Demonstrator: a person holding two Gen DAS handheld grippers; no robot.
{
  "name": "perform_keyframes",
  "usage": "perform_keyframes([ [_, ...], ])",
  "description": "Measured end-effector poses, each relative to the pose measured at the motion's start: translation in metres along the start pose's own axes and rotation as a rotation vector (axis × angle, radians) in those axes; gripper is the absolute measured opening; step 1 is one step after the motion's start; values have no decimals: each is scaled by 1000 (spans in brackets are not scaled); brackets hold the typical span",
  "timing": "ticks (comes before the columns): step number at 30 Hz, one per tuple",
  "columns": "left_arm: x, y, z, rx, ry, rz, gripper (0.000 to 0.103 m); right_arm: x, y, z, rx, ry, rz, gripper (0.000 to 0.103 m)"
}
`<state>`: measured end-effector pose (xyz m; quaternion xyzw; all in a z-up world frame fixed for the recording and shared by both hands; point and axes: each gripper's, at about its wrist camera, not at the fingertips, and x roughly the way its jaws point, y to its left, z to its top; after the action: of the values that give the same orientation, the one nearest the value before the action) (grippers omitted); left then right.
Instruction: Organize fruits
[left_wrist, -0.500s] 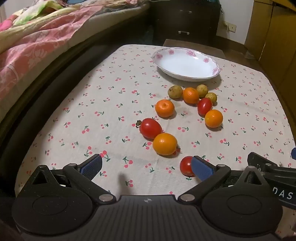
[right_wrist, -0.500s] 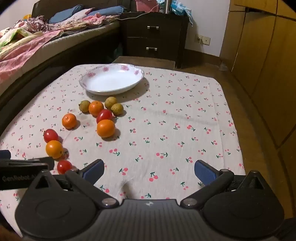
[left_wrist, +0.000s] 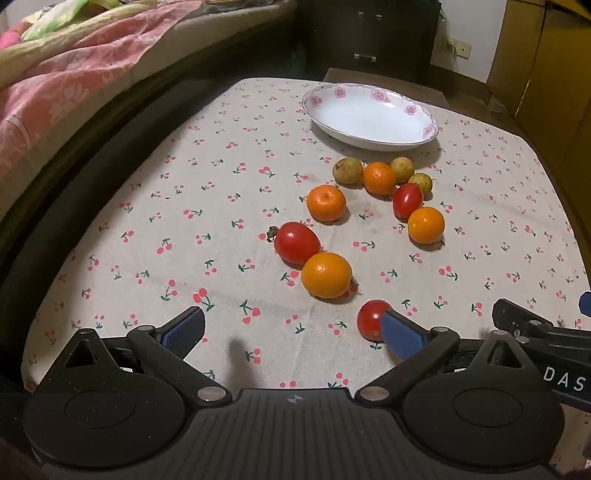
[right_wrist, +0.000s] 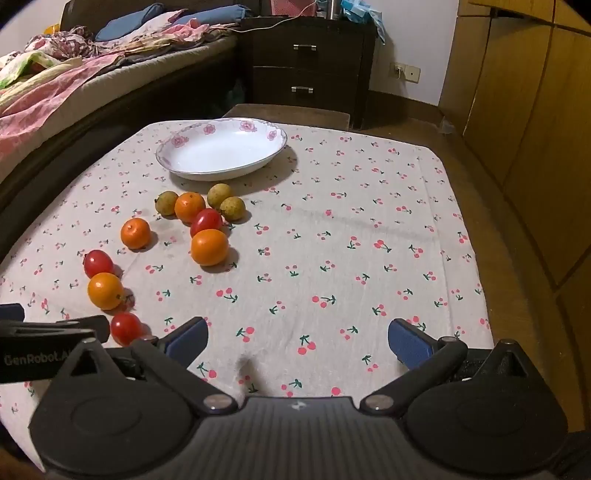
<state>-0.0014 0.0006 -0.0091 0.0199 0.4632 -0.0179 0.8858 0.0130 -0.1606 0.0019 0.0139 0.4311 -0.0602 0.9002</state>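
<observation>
Several fruits lie on a cherry-print tablecloth (left_wrist: 229, 206): oranges (left_wrist: 326, 275), red tomatoes (left_wrist: 297, 242) and small yellow-green fruits (left_wrist: 347, 170). Behind them sits an empty white floral plate (left_wrist: 373, 116). My left gripper (left_wrist: 293, 330) is open over the near cloth; a small tomato (left_wrist: 371, 317) sits just behind its right finger's blue pad. In the right wrist view, my right gripper (right_wrist: 297, 339) is open above bare cloth. The fruits, among them an orange (right_wrist: 209, 246), lie ahead to its left, and the plate (right_wrist: 221, 147) beyond them.
A bed (right_wrist: 74, 74) with pink bedding runs along the table's left side. A dark drawer chest (right_wrist: 306, 70) stands behind the table, wooden cabinets (right_wrist: 524, 103) to the right. The right half of the cloth (right_wrist: 369, 229) holds no objects.
Nothing has visibly moved; both grippers keep their places and stay open.
</observation>
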Motion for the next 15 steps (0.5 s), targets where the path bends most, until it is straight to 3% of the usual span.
perform_keyframes([
  [15,4,-1,-1,14,23,9,101,2,2,-1,-12,13,-5,103],
])
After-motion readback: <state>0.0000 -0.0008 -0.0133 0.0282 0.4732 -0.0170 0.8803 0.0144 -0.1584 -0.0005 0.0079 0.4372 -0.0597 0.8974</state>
